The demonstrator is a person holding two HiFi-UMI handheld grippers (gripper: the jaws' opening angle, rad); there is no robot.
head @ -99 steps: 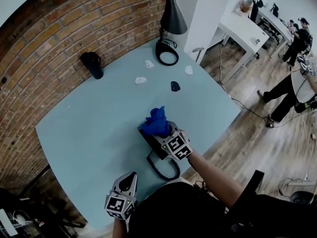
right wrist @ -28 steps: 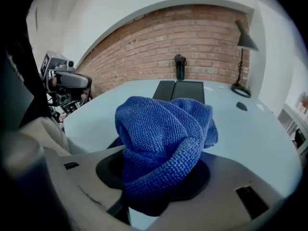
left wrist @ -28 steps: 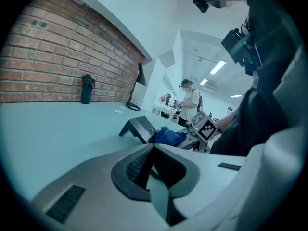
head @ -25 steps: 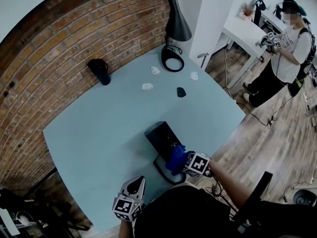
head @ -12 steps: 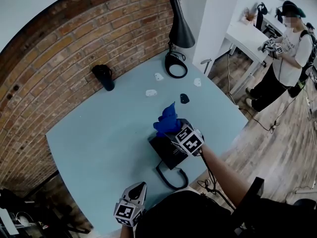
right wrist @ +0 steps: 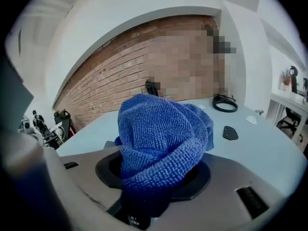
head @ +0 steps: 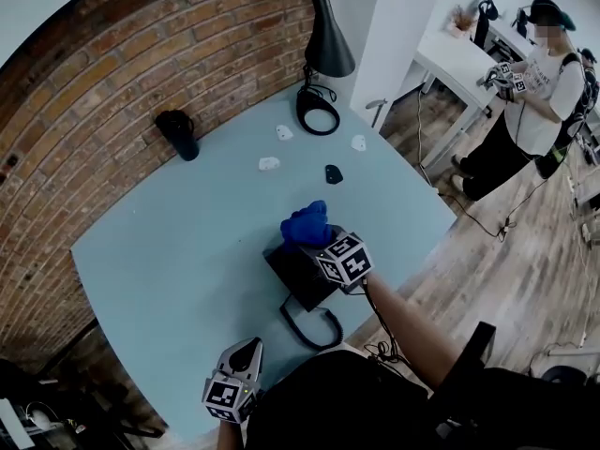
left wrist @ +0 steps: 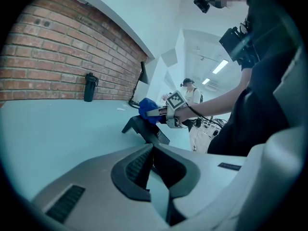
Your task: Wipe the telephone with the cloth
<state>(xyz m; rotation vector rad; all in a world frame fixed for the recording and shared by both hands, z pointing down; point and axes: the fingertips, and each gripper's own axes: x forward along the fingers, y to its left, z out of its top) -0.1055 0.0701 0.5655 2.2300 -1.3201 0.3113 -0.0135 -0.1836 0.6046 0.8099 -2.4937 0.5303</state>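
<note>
A blue cloth is seen bunched and pinched between the jaws of the right gripper. In the right gripper view the fabric bulges up out of the jaws and hides their tips. The cloth is held at the far end of a black telephone, and it appears to rest against that end, though contact cannot be confirmed. The telephone is placed near the near right edge of the pale blue worktop, and its coiled cord is looped on the surface just nearer.

The left gripper is held low at the near edge, well apart from the telephone. Its jaws are pressed together at the tips, and nothing is caught between them.

A black bottle is stood upright at the far left, close to the brick wall. At the far side a black lamp is set over a ring-shaped base. Between the lamp and the telephone, three small white pieces and one small black piece are scattered. On the wooden floor at the far right a person is seen standing beside a white table.
</note>
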